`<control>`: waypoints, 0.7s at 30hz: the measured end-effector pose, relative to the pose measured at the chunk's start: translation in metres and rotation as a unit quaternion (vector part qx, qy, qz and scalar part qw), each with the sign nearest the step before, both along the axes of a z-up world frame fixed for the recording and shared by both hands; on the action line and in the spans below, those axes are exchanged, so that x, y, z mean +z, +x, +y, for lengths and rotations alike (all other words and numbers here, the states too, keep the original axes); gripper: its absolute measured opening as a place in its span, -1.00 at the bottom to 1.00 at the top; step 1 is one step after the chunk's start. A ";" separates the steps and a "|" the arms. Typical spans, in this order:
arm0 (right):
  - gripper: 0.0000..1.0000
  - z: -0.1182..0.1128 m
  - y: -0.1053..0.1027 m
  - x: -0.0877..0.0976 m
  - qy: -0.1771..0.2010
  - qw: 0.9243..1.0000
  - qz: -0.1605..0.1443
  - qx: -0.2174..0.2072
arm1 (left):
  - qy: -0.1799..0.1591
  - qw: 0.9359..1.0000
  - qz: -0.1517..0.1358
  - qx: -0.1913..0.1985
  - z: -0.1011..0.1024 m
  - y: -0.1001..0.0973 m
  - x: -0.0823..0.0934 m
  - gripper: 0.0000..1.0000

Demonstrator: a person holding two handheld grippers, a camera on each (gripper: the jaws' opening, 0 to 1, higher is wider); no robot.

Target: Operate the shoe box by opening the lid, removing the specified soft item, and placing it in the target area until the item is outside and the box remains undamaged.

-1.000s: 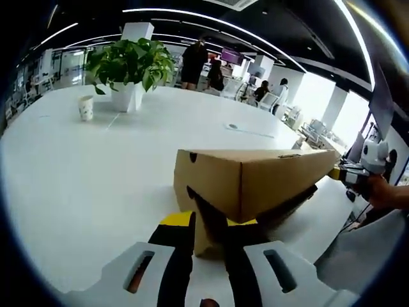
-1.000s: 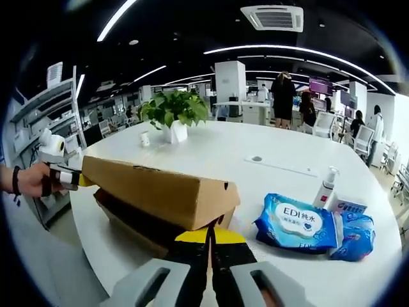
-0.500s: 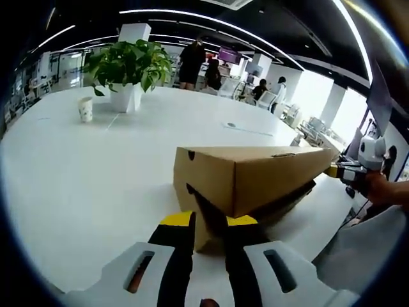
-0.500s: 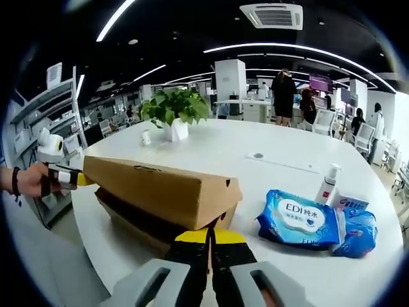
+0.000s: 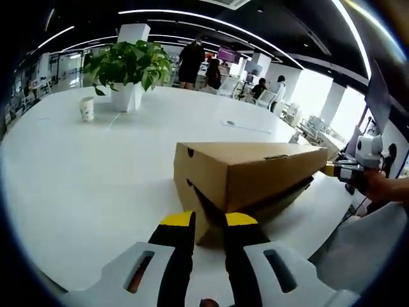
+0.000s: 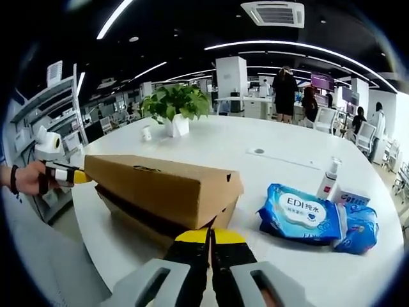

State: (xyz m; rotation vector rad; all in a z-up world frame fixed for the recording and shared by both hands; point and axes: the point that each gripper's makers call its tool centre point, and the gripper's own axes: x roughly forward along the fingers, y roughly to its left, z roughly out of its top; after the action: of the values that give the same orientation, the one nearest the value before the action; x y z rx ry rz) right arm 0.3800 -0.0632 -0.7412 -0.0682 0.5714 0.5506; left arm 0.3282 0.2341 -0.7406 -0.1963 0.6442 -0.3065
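Inside, the shoe box [image 6: 153,198] under its part-raised lid [image 6: 163,185] looks dark, contents unclear.

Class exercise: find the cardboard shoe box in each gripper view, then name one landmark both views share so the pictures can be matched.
Left gripper view: shoe box right of centre, just above that view's own jaws.
Right gripper view: shoe box left of centre, just above the shut jaws.
Shared landmark: the potted plant on the white table beyond the box.

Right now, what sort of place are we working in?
Most likely an open-plan office: a large white table carrying a potted plant, long strip lights and an air vent in a dark ceiling, and people standing among desks behind.
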 end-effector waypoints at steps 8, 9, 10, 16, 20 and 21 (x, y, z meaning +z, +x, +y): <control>-1.00 -0.001 -0.001 -0.005 -0.003 1.000 0.004 -0.001 | 0.001 1.000 0.001 0.000 -0.001 -0.005 -0.001 -0.70; -1.00 -0.001 -0.002 -0.005 -0.002 1.000 0.005 -0.001 | 0.002 1.000 0.002 -0.001 -0.001 -0.005 -0.001 -0.70; -1.00 -0.001 -0.003 -0.006 -0.001 1.000 0.007 -0.001 | 0.002 1.000 0.002 -0.001 -0.002 -0.006 -0.001 -0.70; -1.00 -0.002 -0.004 -0.009 -0.001 1.000 0.010 -0.002 | -0.001 1.000 0.004 -0.002 -0.005 -0.008 -0.003 -0.70; -1.00 -0.001 -0.004 -0.011 -0.001 1.000 0.012 -0.001 | 0.000 1.000 0.004 -0.004 -0.008 -0.009 -0.003 -0.71; -1.00 -0.001 -0.005 -0.011 -0.001 1.000 0.013 -0.002 | -0.001 1.000 0.005 -0.004 -0.008 -0.009 -0.003 -0.71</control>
State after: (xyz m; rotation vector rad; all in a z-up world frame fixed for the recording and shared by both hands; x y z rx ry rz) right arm 0.3754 -0.0645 -0.7527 -0.0613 0.5975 0.5487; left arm 0.3192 0.2265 -0.7440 -0.1961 0.6543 -0.3144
